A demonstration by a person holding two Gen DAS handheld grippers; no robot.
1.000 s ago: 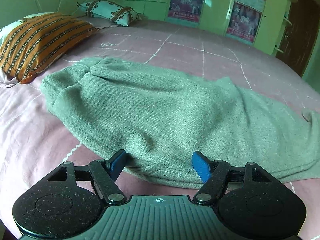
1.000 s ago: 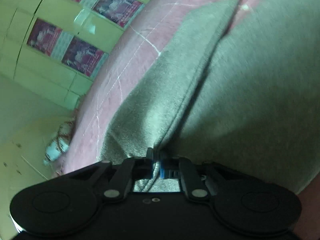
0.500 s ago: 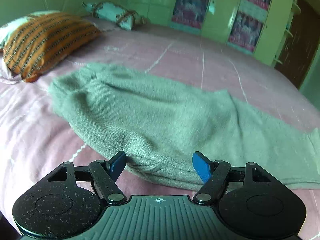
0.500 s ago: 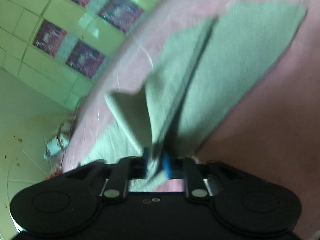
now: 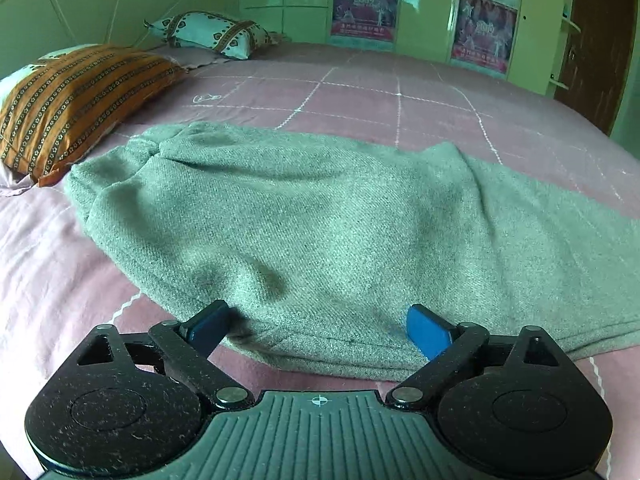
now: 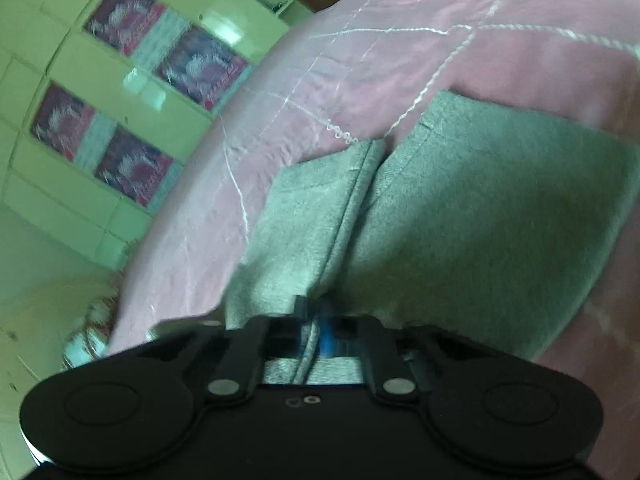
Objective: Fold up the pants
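The left gripper (image 5: 316, 326) sits low at the near edge of the pants (image 5: 320, 220), its jaws having just spread wider. The blue pads (image 5: 426, 336) straddle the folded hem without pressing it, so nothing is held there; this looks like a release, or a wider stance for a fresh bite on the thick double layer. The right gripper (image 6: 314, 320) is clamped tight on a fold of the same grey-green pants (image 6: 460, 220), with cloth running up between its pads. The picture is blurred, but it seems to hold a leg end lifted so that it can be carried across.

Ahead of the left gripper the pants lie lengthwise on the pink bedspread (image 5: 400, 96), the bunched waist off to its left and the legs trailing right. Beyond them, far left, rest an orange striped pillow (image 5: 76, 96) and a pale patterned pillow (image 5: 208, 36). Farthest off stands a green wardrobe (image 5: 432, 12) bearing posters.
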